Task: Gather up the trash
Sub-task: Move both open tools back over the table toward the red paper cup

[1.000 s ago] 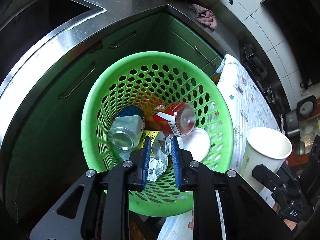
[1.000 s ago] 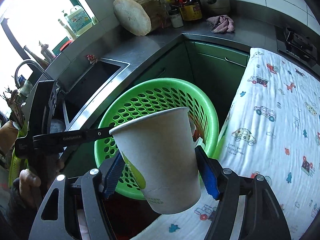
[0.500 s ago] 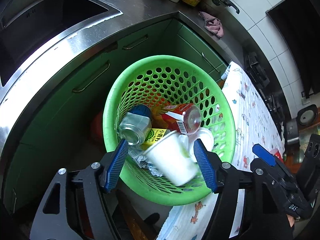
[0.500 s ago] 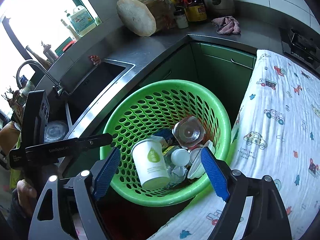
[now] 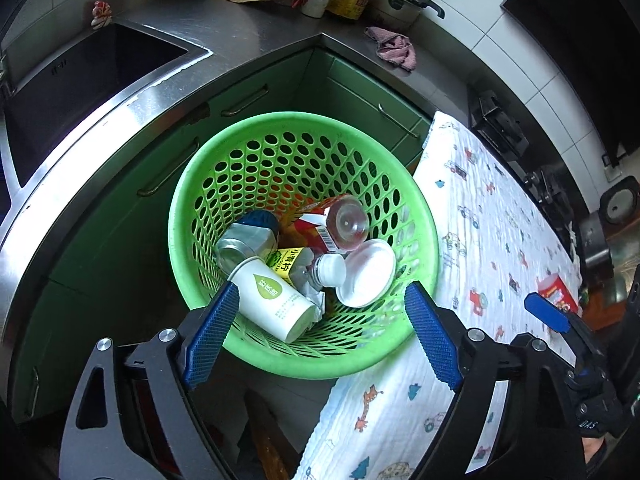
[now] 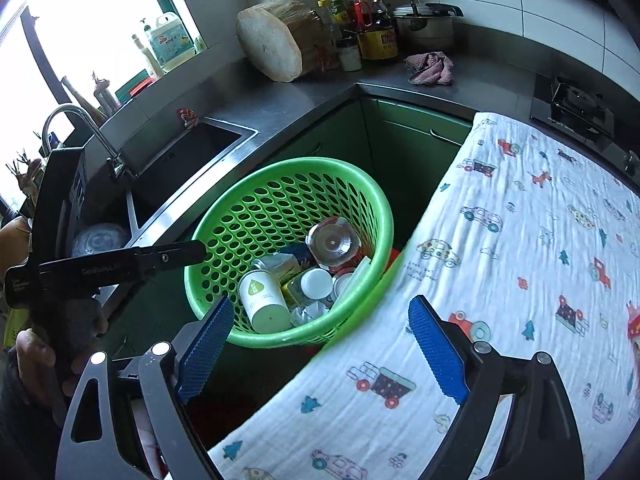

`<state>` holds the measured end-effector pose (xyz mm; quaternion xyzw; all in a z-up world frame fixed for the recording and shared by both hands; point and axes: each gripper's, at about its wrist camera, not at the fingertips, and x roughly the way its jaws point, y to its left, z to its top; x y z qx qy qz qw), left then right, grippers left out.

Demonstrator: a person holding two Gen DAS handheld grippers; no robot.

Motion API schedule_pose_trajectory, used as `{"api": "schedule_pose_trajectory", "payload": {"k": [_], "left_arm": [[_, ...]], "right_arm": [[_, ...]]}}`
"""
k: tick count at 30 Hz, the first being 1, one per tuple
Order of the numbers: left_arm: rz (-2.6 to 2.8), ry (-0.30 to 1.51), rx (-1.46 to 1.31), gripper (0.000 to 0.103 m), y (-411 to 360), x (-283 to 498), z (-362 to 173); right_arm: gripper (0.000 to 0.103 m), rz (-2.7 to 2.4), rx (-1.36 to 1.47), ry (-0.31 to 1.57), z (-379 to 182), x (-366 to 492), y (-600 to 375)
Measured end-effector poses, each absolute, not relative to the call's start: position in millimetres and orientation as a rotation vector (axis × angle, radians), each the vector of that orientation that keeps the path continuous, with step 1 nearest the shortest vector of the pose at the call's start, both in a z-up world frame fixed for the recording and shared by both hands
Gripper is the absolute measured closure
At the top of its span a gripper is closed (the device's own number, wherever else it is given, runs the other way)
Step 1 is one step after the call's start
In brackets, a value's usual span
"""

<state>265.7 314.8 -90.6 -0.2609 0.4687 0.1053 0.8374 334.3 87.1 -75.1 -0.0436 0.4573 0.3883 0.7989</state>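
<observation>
A green perforated basket [image 5: 208, 184] [image 6: 256, 196] stands on the floor between the cabinets and the table. In it lie a white paper cup with a green leaf logo [image 5: 272, 300] [image 6: 262, 300], a metal can [image 5: 244, 240], a red-labelled bottle [image 5: 344, 222], a white lid [image 5: 366, 268] and crumpled wrappers. My left gripper [image 5: 320, 336] is open and empty above the basket's near rim. My right gripper [image 6: 320, 344] is open and empty, above the table edge beside the basket. A red packet [image 5: 556, 292] lies on the table.
The table wears a white cloth with cartoon cars [image 6: 520, 260] to the right of the basket. A steel sink [image 5: 72, 92] and green cabinets [image 5: 360, 92] curve behind it. A pink rag [image 6: 430, 68], bottles and a pot [image 6: 424, 26] sit on the counter.
The paper cup left my right gripper and dropped into the basket, where it lies on its side. Both grippers opened wide and pulled back upward from the basket.
</observation>
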Motion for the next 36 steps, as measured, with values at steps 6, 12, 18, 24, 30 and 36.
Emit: {"api": "schedule_pose_trajectory", "payload": {"k": [6, 12, 18, 24, 30, 36], "left_arm": [[0.229, 0.973, -0.448, 0.019, 274, 263, -75], [0.201, 0.977, -0.371, 0.018, 224, 264, -73], [0.148, 1.005, -0.344, 0.018, 171, 274, -81], [0.075, 1.034, -0.304, 0.018, 102, 296, -92], [-0.003, 1.064, -0.272, 0.018, 37, 321, -102], [-0.066, 1.071, -0.258, 0.018, -11, 342, -107]], "right_arm": [[0.017, 0.792, -0.141, 0.974, -76, 329, 43], [0.017, 0.698, -0.230, 0.995, -84, 340, -22], [0.017, 0.585, -0.347, 1.029, -92, 371, -93], [0.017, 0.513, -0.423, 1.059, -89, 412, -151], [0.016, 0.488, -0.518, 1.101, -100, 447, -179], [0.014, 0.508, -0.588, 1.128, -117, 470, -184]]}}
